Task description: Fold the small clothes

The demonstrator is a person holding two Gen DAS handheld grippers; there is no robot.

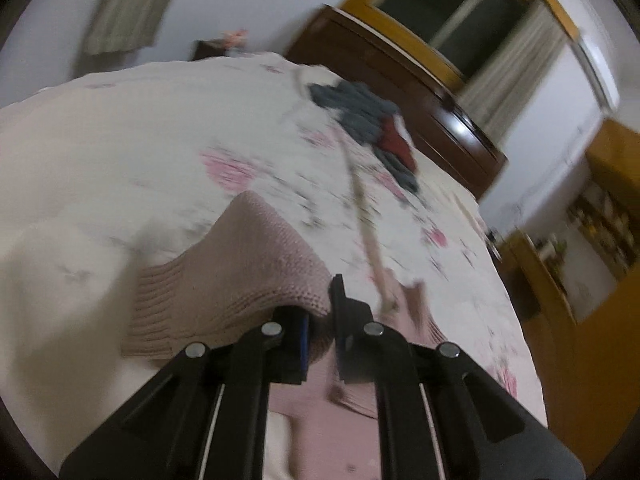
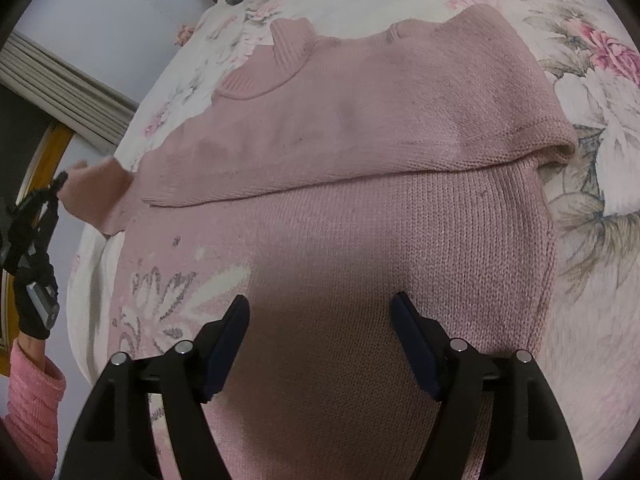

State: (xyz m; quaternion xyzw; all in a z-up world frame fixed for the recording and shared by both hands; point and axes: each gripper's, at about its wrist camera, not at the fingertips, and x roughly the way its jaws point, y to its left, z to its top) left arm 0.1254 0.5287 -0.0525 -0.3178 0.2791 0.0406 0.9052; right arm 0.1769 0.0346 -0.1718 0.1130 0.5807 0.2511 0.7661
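Observation:
A pink knitted sweater lies flat on the floral bed cover, its upper part with the ribbed collar folded down over the body. My right gripper hovers open just above the sweater's body, nothing between its fingers. At the left edge, my left gripper pinches the sweater's sleeve cuff. In the left wrist view, the left gripper is shut on that pink ribbed cuff, which drapes up and over the fingers.
A pile of dark grey and red clothes lies near the brown headboard. A thin beige strip runs blurred across the bed cover. A gloved hand with a pink sleeve holds the left gripper. Wooden furniture stands beside the bed.

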